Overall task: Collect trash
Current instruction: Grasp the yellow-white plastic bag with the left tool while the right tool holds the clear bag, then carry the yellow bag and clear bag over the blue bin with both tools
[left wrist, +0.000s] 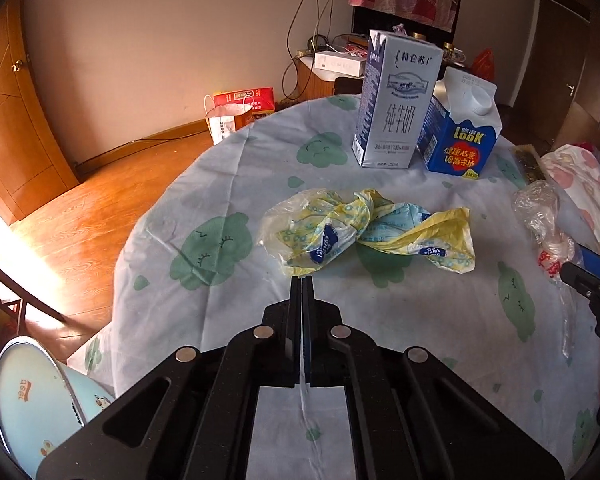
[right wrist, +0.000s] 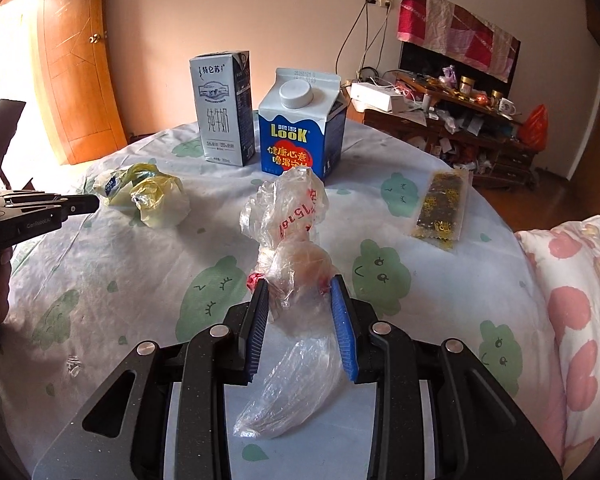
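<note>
Both grippers hover over the round table (left wrist: 220, 168), one in each hand. Nearest, the right gripper (right wrist: 300, 286) pinches one clear plastic bag (right wrist: 288, 264) with red print between its blue pads (right wrist: 342, 320); the bag's knotted middle sits in the grip, its tail trailing back toward the camera and its top standing up ahead. Left gripper (left wrist: 301, 280) has its fingers pressed together with nothing between them, the tips just short of one crumpled yellow-and-blue wrapper (left wrist: 364, 228) lying on the cloth straight ahead. Off to the right lies one flat dark snack packet (right wrist: 440, 210). Farthest back stand two cartons side by side: a tall milk carton (right wrist: 224, 108) and a shorter blue carton (right wrist: 296, 128) with a screw cap.
</note>
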Motion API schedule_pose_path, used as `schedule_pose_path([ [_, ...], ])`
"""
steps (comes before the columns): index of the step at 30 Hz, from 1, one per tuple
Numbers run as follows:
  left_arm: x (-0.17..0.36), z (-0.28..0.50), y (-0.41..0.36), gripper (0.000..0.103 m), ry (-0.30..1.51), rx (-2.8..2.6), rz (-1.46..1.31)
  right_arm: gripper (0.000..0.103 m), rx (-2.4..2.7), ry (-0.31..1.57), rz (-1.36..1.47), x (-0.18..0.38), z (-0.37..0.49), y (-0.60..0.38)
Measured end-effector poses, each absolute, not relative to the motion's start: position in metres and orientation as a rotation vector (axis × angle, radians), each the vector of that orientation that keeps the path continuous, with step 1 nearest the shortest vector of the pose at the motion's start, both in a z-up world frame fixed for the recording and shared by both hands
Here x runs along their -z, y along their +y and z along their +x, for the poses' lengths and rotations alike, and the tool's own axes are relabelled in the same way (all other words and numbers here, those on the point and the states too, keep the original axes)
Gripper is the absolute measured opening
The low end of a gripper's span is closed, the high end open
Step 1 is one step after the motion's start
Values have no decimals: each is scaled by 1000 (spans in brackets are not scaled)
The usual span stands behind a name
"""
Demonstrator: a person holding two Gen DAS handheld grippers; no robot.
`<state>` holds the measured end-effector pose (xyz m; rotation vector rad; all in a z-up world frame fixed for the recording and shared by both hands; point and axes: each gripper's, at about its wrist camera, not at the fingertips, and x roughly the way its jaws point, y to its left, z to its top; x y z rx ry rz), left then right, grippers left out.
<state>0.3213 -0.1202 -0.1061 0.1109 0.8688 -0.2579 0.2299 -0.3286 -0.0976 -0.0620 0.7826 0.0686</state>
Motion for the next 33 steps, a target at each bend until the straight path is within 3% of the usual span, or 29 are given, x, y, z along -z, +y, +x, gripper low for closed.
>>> schedule_pose_path([
  [1,102,321,-116,14,855,242,105,32,-66,781,-63,97,231,-328],
  [2,98,322,-113,35,846,223,108,32,-63,779,-65,96,232,-328],
  [4,94,328,-107,44,836,190,102,32,-55,772,-63,94,234,-329],
  [11,107,358,-109,42,911,231,36,32,-27,768,-49,97,240,-337],
  [12,112,360,-113,38,929,251,27,32,-28,770,-47,97,240,-339],
  [14,119,361,-118,14,953,295,16,32,-33,776,-41,98,239,-340],
  [17,116,354,-121,9,932,304,43,32,-45,766,-40,96,236,-338],
  [33,68,266,-47,6,791,178,20,32,-197,716,-78,84,220,-259],
])
